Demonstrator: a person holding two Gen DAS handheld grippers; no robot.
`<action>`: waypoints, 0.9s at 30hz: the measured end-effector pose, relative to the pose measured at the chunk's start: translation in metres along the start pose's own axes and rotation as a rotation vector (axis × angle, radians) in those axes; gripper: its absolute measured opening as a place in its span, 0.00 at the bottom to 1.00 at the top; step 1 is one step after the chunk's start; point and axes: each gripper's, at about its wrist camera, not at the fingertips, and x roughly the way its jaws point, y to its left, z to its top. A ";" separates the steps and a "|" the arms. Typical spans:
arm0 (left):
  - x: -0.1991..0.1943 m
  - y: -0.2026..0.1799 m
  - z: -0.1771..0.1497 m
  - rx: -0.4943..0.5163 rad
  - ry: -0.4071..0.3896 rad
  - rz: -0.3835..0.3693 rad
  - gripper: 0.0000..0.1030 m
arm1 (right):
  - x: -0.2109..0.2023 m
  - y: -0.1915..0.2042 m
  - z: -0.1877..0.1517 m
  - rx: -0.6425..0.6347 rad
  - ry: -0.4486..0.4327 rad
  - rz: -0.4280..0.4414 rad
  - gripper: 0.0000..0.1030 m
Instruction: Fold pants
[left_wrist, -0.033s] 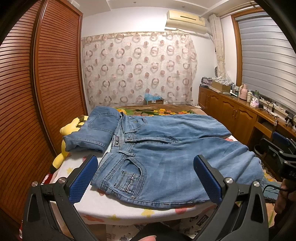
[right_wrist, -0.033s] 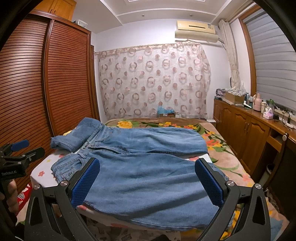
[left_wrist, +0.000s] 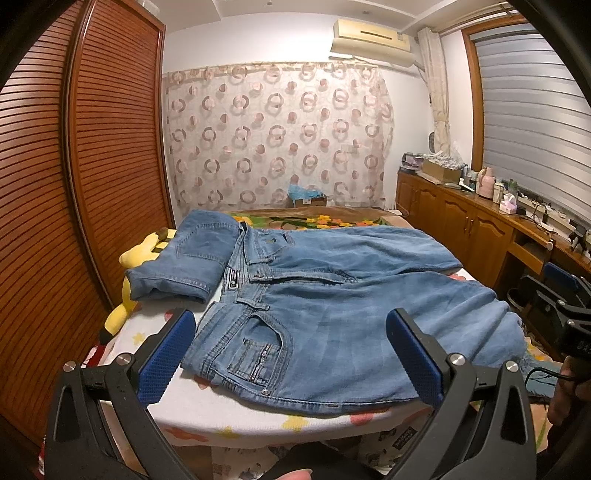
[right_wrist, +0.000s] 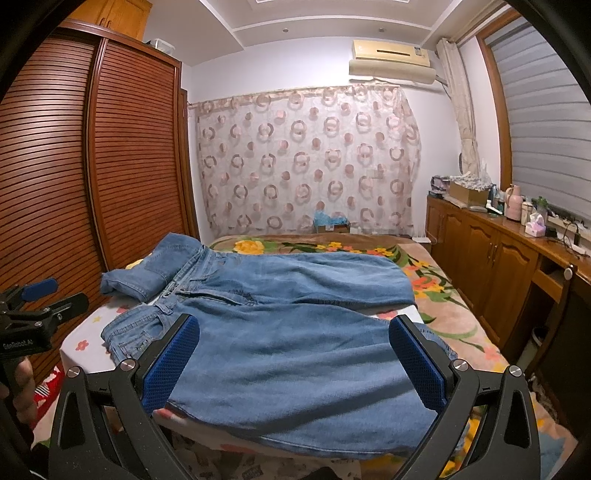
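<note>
Nearest the left wrist camera, the left hand-held gripper (left_wrist: 291, 354) has its two blue-padded fingers (left_wrist: 168, 350) spread wide with nothing between them, hovering just before the near edge of the bed (left_wrist: 236, 413). The right hand-held gripper (right_wrist: 295, 362) is likewise spread wide and empty, its blue pads (right_wrist: 417, 363) poised over the near edge of the same bed. In the left wrist view the right hand-held gripper also shows at the far right edge, gripped by a hand (left_wrist: 565, 391).

The pants (left_wrist: 332, 306), light blue jeans, lie flat on the bed, on a white sheet with coloured flowers. Their waistband sits toward the wardrobe side of the bed and the two legs run across toward the window side. The nearer leg reaches the near edge of the bed and its hem end droops over the window-side edge. One section of denim at the waist end is folded over into a small rectangle (left_wrist: 184, 258) that rests on the wardrobe side of the bed, partly on a yellow plush toy (left_wrist: 129, 291).

Beyond the pants, the bed carries a floral blanket (right_wrist: 332, 247). A louvred wooden wardrobe (left_wrist: 110, 147) stands along one side of the bed, and a wooden worktop (right_wrist: 517, 225) crowded with small items runs along the other. Past the far end of the bed hangs a curtain (left_wrist: 277, 136) with a ring pattern, with an air conditioner (left_wrist: 373, 37) above it.
</note>
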 end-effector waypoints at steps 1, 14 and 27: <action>-0.001 -0.001 0.002 -0.002 0.006 0.000 1.00 | 0.001 0.000 0.001 0.002 0.003 0.000 1.00; 0.038 0.010 -0.009 -0.048 0.088 -0.005 1.00 | 0.016 -0.015 -0.002 -0.002 0.092 0.010 0.96; 0.080 0.072 -0.034 -0.063 0.171 0.027 1.00 | 0.018 -0.033 0.009 -0.020 0.200 -0.062 0.95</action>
